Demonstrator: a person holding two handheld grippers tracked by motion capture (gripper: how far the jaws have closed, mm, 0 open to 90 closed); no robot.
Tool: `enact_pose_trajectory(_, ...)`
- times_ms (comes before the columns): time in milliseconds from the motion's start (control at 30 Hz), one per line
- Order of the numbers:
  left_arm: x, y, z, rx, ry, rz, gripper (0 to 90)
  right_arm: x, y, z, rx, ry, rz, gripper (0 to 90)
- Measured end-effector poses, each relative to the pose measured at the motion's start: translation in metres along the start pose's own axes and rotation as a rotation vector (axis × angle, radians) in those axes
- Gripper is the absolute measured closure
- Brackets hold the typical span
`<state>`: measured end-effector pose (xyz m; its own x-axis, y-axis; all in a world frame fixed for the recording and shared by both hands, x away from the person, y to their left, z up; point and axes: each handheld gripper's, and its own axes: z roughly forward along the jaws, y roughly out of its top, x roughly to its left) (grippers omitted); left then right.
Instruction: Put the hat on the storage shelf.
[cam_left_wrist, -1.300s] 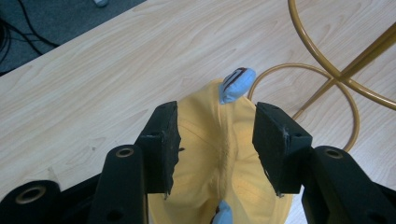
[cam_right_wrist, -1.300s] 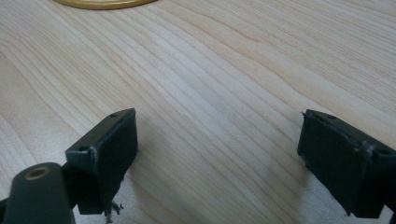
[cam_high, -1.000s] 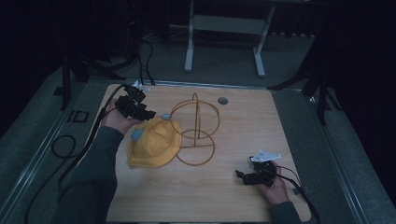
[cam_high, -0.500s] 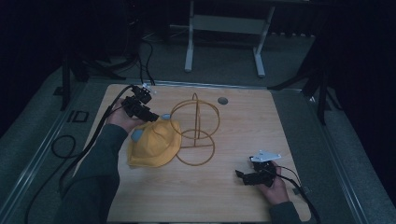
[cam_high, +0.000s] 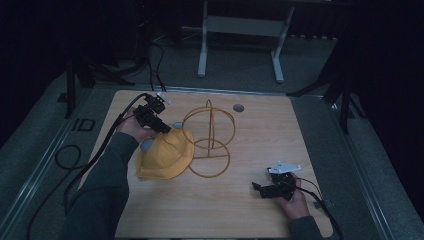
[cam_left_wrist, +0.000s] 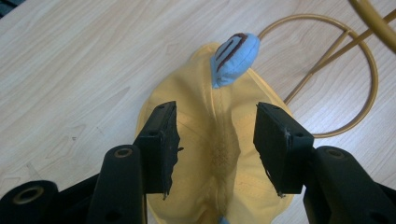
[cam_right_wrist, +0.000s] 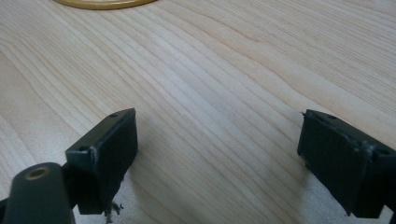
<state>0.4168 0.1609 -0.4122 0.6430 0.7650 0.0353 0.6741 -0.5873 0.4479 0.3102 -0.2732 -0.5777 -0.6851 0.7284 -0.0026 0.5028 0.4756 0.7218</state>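
A yellow cloth hat (cam_high: 165, 157) with small blue ears lies on the wooden table (cam_high: 260, 135), against a gold wire stand (cam_high: 209, 130). My left gripper (cam_high: 159, 125) hovers over the hat's far edge, open. Seen from the left gripper view, the jaws of the left gripper (cam_left_wrist: 215, 121) straddle the hat (cam_left_wrist: 224, 172) along its centre seam, and the pads do not press the cloth. One blue ear (cam_left_wrist: 232, 58) lies just beyond them, with the stand's base ring (cam_left_wrist: 308, 16) behind. My right gripper (cam_high: 258, 190) rests open near the front right, and between the jaws of the right gripper (cam_right_wrist: 217, 135) there is bare wood.
A grey round plug (cam_high: 238, 107) sits in the tabletop behind the stand. The left gripper's cable (cam_high: 70, 155) loops off the table's left side. A white frame (cam_high: 240, 30) stands on the floor beyond the far edge. The stand's ring (cam_right_wrist: 102, 3) lies ahead of the right gripper.
My left gripper has edged slightly nearer to the hat. The right gripper, the hat and the stand have not moved.
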Motion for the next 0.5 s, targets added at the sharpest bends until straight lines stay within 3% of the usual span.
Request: enact_pose_trajectory(500,-0.001,0.003,0.012,0.055,-0.009,0.005,49.9,0.000,0.000,0.000,0.000,0.000,-0.001,11.9)
